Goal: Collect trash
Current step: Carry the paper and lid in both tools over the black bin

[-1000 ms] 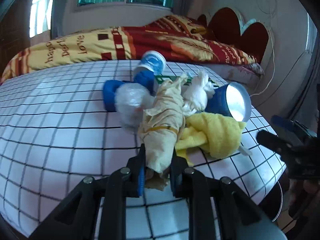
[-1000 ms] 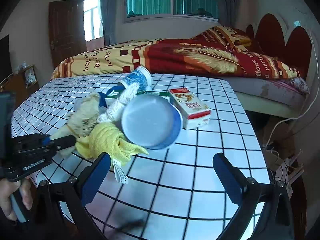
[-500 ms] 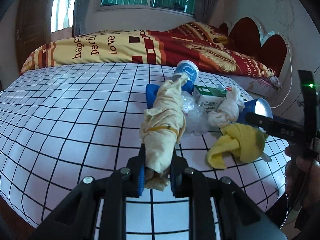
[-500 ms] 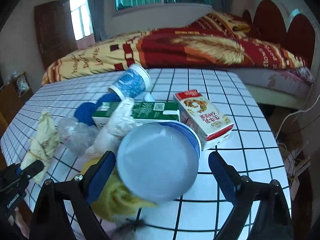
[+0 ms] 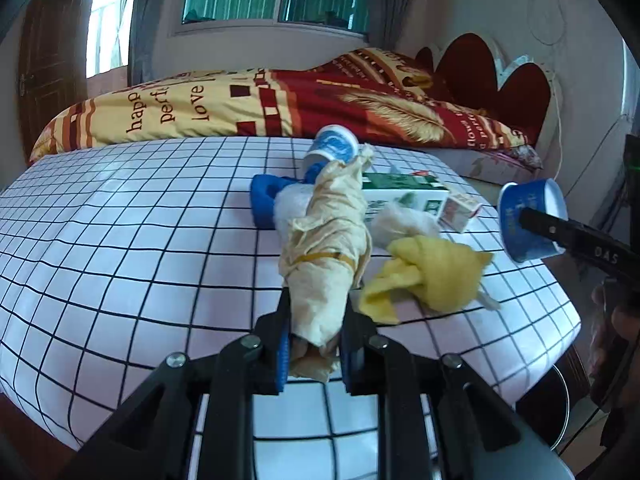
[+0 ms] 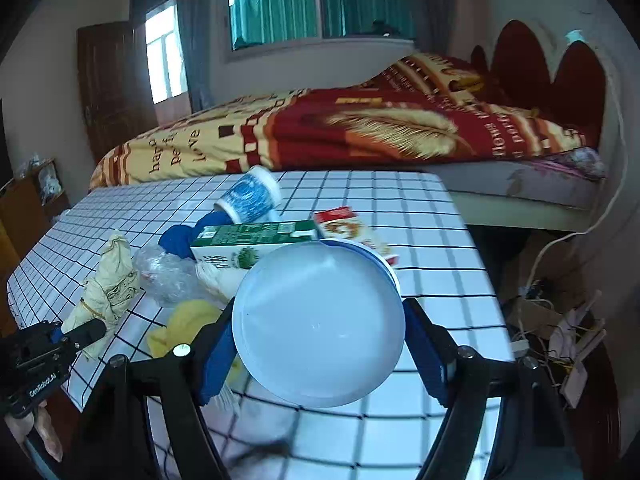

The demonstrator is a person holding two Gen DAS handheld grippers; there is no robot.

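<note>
My left gripper [image 5: 314, 354] is shut on a beige crumpled paper bundle [image 5: 326, 252] tied with a band, held above the checked table [image 5: 120, 240]; it also shows in the right wrist view [image 6: 106, 284]. My right gripper [image 6: 320, 344] is shut on a blue paper cup [image 6: 320, 320], its white inside facing the camera; the cup also shows in the left wrist view [image 5: 530, 220]. On the table lie a yellow cloth [image 5: 432, 276], a green carton [image 6: 248, 240], a red and white box [image 6: 348, 224], a blue and white cup [image 6: 248, 198], clear plastic [image 6: 168, 272] and a blue object [image 5: 262, 200].
A bed with a red and yellow blanket [image 6: 340, 128] stands behind the table. Cables and clutter [image 6: 560, 320] lie on the floor to the right. A dark round bin rim [image 5: 556, 412] shows below the table's right edge.
My right gripper has closed on the blue cup and lifted it off the table. My left gripper keeps the beige bundle and has shifted with it.
</note>
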